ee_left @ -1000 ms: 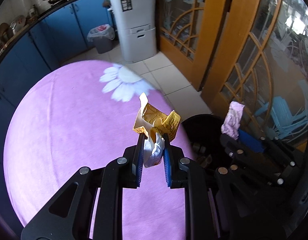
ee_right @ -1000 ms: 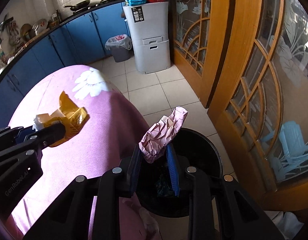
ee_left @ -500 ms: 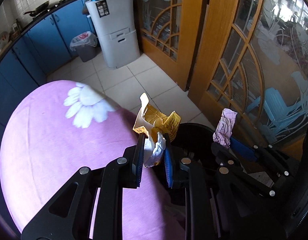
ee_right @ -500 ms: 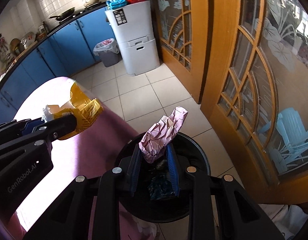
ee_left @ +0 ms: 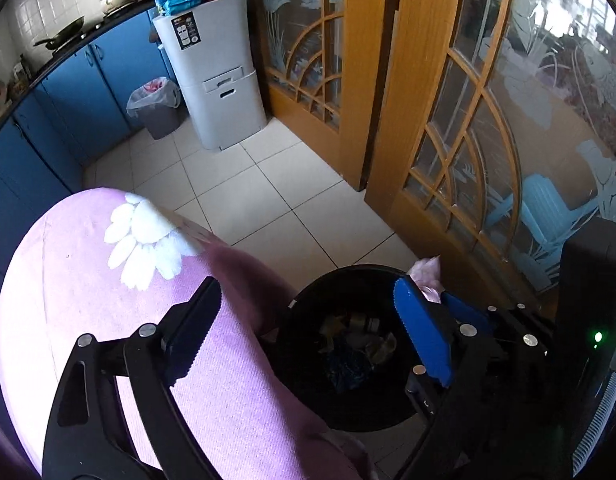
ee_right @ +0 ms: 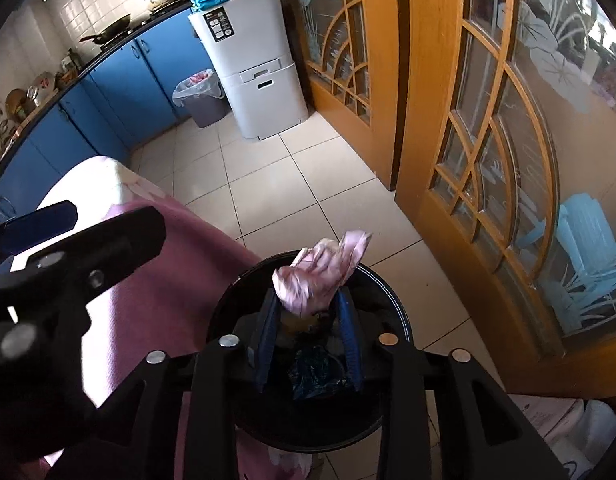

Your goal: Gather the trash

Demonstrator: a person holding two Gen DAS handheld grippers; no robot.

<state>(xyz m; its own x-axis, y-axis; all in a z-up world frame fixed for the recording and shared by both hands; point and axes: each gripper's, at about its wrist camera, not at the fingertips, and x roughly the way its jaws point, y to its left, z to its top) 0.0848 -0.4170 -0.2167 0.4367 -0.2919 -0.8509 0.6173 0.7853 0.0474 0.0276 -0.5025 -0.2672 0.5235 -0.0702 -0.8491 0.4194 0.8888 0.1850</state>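
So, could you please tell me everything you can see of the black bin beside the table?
The black bin is round with a thin, glossy rim, and stands open on the tiled floor, against the hanging purple tablecloth. Inside lie dark blue plastic and yellowish scraps. The right gripper holds a crumpled pink wrapper over its mouth; the open left gripper straddles its table-side rim in its own view.

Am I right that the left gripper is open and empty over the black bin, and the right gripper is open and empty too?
Not quite. The left gripper is open and empty, but the right gripper is shut on a crumpled pink wrapper above the black bin; the right wrist view shows it.
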